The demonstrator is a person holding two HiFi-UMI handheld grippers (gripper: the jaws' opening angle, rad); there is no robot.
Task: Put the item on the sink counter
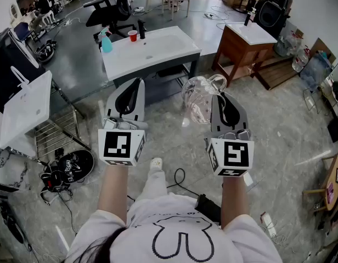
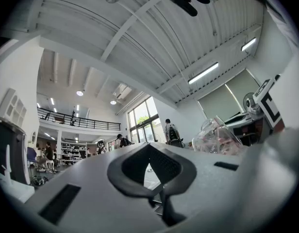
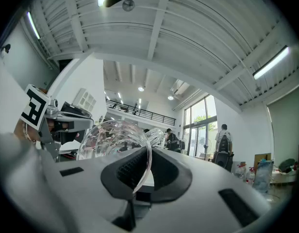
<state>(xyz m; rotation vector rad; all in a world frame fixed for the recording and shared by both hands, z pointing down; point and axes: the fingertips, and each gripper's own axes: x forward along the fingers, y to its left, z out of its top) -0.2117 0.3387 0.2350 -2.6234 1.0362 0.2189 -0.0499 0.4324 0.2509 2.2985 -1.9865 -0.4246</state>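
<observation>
A clear glass pitcher (image 1: 197, 98) hangs in the air in front of me, held by its rim in my right gripper (image 1: 220, 99), which is shut on the thin glass wall. In the right gripper view the rim of the pitcher (image 3: 110, 139) runs between the closed pads of the right gripper (image 3: 141, 168). My left gripper (image 1: 135, 89) is held up beside it, shut and holding nothing; the left gripper view shows the pitcher (image 2: 218, 137) off to the right. The white sink counter (image 1: 158, 52) stands on the floor ahead, beyond both grippers.
On the sink counter stand a blue spray bottle (image 1: 106, 41), a red cup (image 1: 133, 35) and a black faucet (image 1: 141, 29). A wooden cabinet (image 1: 243, 51) stands to the right. A white board (image 1: 26, 106), a wire rack (image 1: 55, 131) and cables (image 1: 63, 170) lie at left.
</observation>
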